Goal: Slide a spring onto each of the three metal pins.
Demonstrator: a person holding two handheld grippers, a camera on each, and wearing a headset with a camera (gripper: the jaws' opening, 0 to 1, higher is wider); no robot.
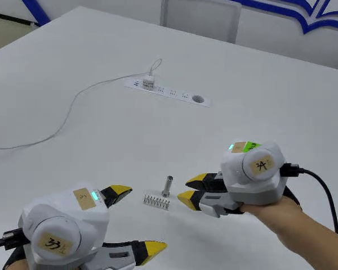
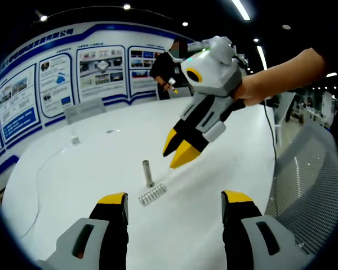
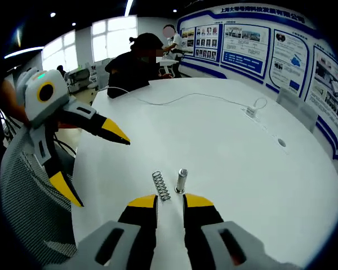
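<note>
Pickup step: the spring (image 1: pixel 156 201) lies on the surface (image 1: pixel 214 129) at the upright pin's (image 1: pixel 167 185) 8 o'clock. The right claw (image 1: pixel 186 190), slightly apart and empty, hovers at its 3 o'clock; the left claw (image 1: pixel 147 217) gapes wide. Next, probably: pinch the spring.

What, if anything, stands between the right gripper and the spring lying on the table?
Nothing visible does. The spring lies on bare table just ahead of the right gripper. The upright pin stands beside the spring, not between the two.

an upright metal pin (image 1: pixel 168 185) is standing on the white table (image 1: pixel 259 84), a spring (image 1: pixel 156 201) lying beside it. a power strip (image 1: pixel 168 93) is resting farther back.
</note>
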